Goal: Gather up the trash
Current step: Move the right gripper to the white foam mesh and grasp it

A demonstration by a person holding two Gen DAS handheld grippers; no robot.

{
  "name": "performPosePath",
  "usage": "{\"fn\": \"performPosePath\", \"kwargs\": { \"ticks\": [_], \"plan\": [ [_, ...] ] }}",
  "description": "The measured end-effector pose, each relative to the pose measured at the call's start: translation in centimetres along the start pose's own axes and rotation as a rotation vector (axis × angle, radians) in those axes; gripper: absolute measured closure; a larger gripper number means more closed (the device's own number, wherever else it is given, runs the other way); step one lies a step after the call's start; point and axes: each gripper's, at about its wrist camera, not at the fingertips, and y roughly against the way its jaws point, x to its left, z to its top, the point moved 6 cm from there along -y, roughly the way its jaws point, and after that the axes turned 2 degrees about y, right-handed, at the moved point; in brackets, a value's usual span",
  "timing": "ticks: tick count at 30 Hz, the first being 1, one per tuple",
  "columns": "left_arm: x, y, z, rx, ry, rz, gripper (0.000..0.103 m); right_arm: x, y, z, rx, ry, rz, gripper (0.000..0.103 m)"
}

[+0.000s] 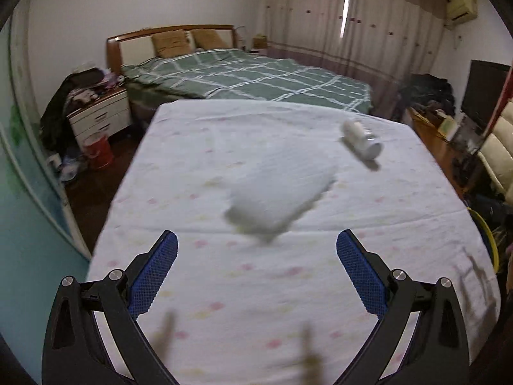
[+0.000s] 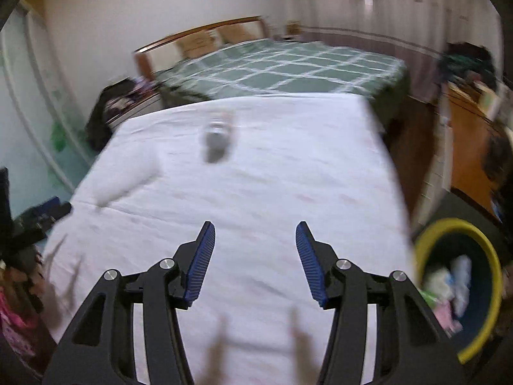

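Your left tongs filled the six o'clock edge of the left wrist view, blue pads spread wide apart with nothing between them. Just beyond, toward twelve o'clock, a crumpled white wad, probably tissue though blur hid its detail, lay on the tabletop under a pale flowered cloth. Farther out at about one o'clock a white bottle-like cylinder lay on its side, well apart from the wad.

Your right tongs stood partly apart, holding nothing, above bare cloth. From that camera the cylinder showed as a smeared shape at eleven o'clock, and the wad sat at nine o'clock near the cloth's left edge. A yellow-rimmed bin stood beside the tabletop at four o'clock, already holding pale scraps.

Behind the tabletop, at twelve o'clock, stretched a bed with a green checked cover, and a red bucket stood on the floor at nine o'clock.
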Motion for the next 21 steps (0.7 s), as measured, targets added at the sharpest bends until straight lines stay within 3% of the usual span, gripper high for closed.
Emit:
{"fn": "performPosePath", "kwargs": {
  "ticks": [6, 9, 10, 13, 21],
  "plan": [
    [2.5, -0.1, -1.4, 0.014, 0.035, -0.009, 0.005, 10.5, -6.8, 4.7, 0.067, 0.1, 0.16, 0.053],
    [2.0, 0.0, -1.6, 0.013, 0.053, -0.036, 0.005, 14.2, -10.3, 6.4, 0.104, 0.13, 0.187, 0.053],
    [2.0, 0.1, -1.7, 0.012, 0.056, -0.04, 0.005, 14.9, -11.3, 6.9, 0.108, 0.138, 0.179, 0.052],
    [1.6, 0.0, -1.8, 0.009, 0.049, -0.051, 0.005, 16.8, -14.2, 8.3, 0.122, 0.152, 0.151, 0.037],
    [1.7, 0.3, -1.8, 0.003, 0.047, -0.063, 0.005, 17.8, -19.9, 8.0, 0.241, 0.133, 0.133, 0.031]
  ]
}}
